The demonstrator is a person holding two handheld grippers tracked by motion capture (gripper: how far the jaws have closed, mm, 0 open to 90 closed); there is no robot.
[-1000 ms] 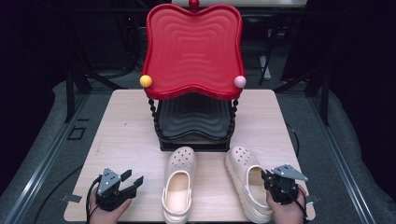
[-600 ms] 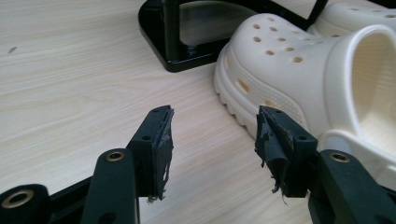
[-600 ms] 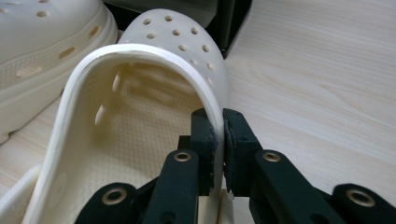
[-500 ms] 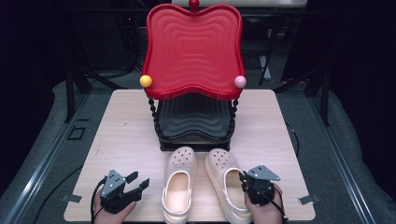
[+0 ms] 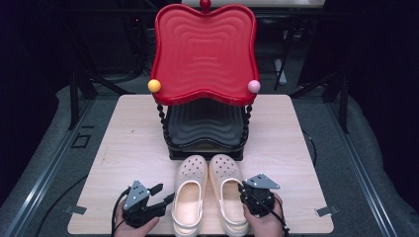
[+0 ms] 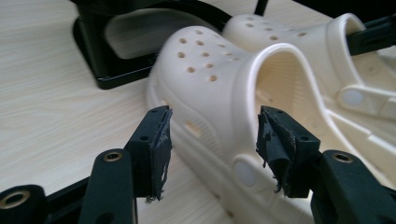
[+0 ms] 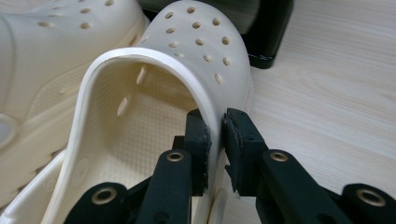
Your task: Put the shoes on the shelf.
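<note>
Two cream clogs lie side by side near the table's front edge, toes toward the stand: the left clog and the right clog. My left gripper is open. Its jaws straddle the left clog's outer side wall without touching it. My right gripper has one jaw inside the right clog and one outside, with the side wall between them. Its jaws have just been opening, and the pads stand right at the wall with the grip slackened.
A two-tier stand sits at the table's middle back, with a red wavy tray on top and a black tray below. Its base almost touches the clogs' toes. Bare wooden table spreads to both sides.
The right gripper slid the right clog leftward until it lies against the left clog. The left gripper moved right, up to the left clog's side.
</note>
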